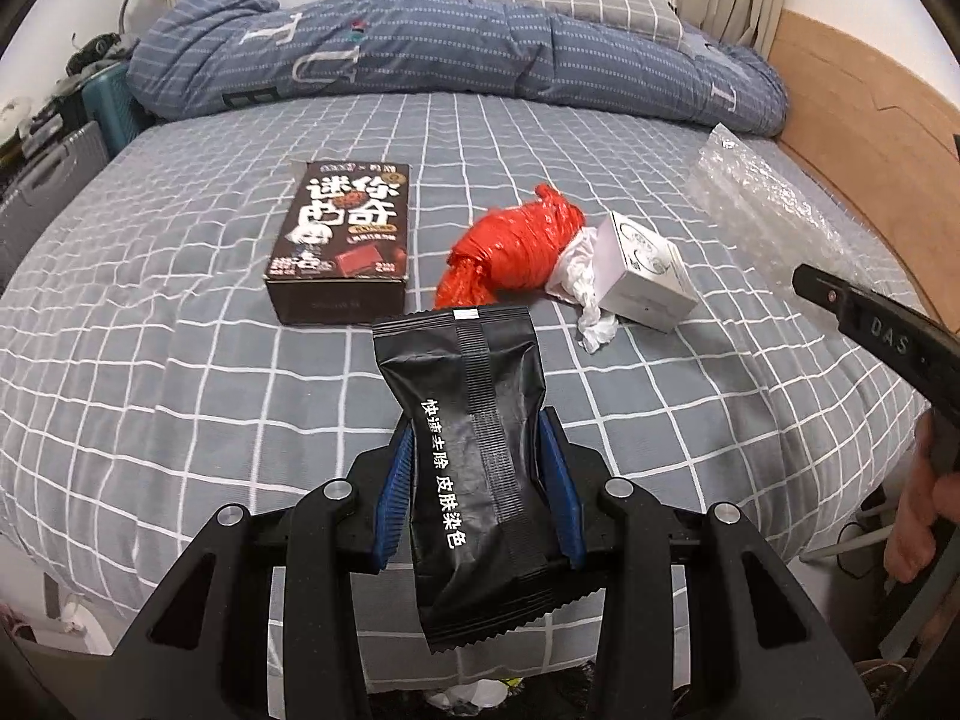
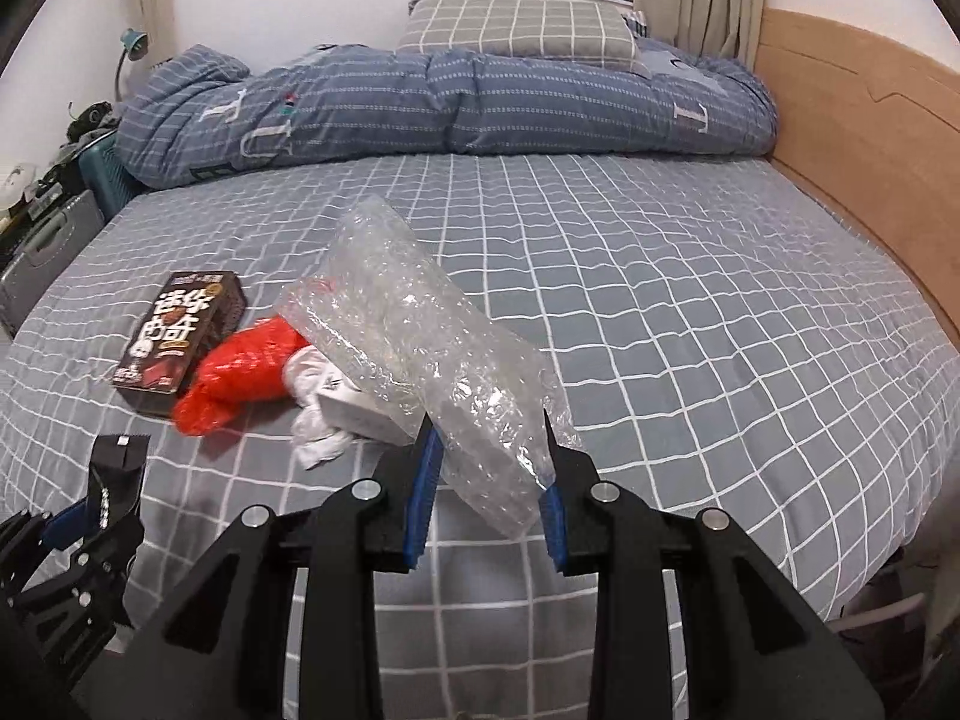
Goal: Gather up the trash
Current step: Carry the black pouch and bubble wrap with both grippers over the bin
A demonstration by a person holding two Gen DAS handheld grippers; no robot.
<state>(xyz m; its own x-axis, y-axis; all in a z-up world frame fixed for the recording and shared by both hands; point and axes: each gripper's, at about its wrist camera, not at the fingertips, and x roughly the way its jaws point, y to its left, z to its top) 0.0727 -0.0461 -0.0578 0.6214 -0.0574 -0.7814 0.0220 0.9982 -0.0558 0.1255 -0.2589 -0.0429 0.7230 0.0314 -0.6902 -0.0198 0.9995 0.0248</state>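
Pinching with the left gripper (image 1: 474,480), you are holding the black sachet (image 1: 474,456) across its lower half, jaws closed onto its sides, its sealed top edge sticking out ahead above the bed (image 1: 180,360). It looks light and crinkly, probably slick film, so you are better off keeping the blue pads on the flat body rather than on the crimped ends, where it could slide out.

In the right gripper (image 2: 487,480) you are gripping the bubble wrap (image 2: 420,336) by its near end, jaws partly closed with the wrap squashed between them, the rest rising forward and to the left. It should weigh almost nothing, springy and floppy; a light hold may let it creep free, so a bunched fold is the safer spot.

Farther out, lying on the bed, you are leaving four pieces uncollected: the dark snack box (image 1: 342,240), stiff and easy to take across its narrow sides; the red plastic bag (image 1: 516,246), soft, best grabbed at its twisted neck; crumpled white tissue (image 1: 582,288), touching the bag; and the small white box (image 1: 645,267), rigid and likely light, beside the tissue.
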